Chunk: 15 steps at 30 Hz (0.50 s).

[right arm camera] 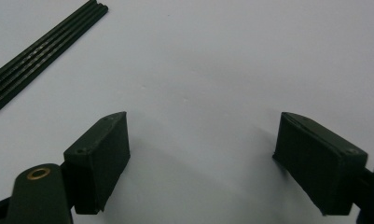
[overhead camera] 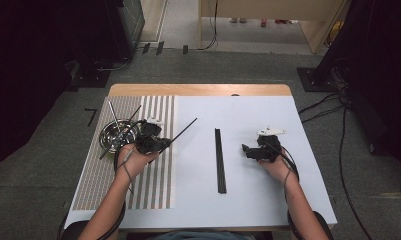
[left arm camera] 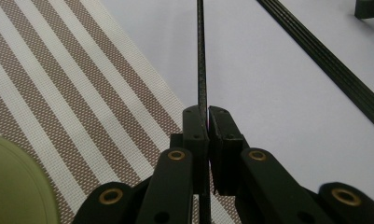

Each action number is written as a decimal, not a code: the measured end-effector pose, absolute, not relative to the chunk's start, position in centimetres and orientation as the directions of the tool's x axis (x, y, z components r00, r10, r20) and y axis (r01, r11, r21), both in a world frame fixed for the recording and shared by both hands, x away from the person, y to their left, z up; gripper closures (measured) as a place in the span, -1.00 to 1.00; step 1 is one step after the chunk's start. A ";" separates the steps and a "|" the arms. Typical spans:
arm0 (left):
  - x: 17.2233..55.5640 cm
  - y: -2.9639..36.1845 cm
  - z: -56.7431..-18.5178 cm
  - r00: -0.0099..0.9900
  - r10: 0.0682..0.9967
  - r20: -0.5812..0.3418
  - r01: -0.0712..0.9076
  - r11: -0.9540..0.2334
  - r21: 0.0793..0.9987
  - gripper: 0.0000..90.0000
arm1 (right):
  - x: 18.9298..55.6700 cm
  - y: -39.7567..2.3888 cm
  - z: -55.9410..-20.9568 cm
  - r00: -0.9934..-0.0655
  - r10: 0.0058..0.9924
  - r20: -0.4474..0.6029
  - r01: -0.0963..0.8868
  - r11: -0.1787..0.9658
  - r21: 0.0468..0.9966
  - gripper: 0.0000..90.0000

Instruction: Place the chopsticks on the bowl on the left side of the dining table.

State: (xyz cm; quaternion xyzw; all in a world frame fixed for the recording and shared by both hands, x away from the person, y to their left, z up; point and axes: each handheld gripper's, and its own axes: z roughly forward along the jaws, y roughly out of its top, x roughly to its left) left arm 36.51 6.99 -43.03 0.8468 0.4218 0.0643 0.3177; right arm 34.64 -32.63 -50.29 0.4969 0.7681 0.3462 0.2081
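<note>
1. Rod (left arm camera: pixel 202 60), thin, stiff and light, sticks out over the striped mat's (overhead camera: pixel 153 185) edge, clenched near its middle by the left tool (left arm camera: pixel 207 122).
2. Right tool (right arm camera: pixel 201 158) rests released on the surface (overhead camera: pixel 258 200).

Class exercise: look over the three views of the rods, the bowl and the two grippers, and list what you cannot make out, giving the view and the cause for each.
- Held rod: its far end is cut off by the top edge of the left gripper view.
- Metal bowl: the contents under its sticks are too small in the high view.
- Row of rods: their count is too small there; in the right gripper view the left edge cuts them.
- Green shape: blurred, cropped at the corner.
</note>
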 end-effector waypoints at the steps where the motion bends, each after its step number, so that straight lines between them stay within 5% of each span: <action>1: 36.5 7.0 -43.0 0.636 0.756 -0.158 0.673 -0.442 0.593 0.94 | 34.6 -32.6 -50.3 -0.420 0.907 0.024 0.619 0.267 0.739 -0.61; 15: 36.7 8.2 -42.5 0.623 0.766 -0.162 0.682 -0.429 0.592 0.94 | 34.6 -32.6 -50.3 -0.419 0.907 0.025 0.620 0.266 0.738 -0.61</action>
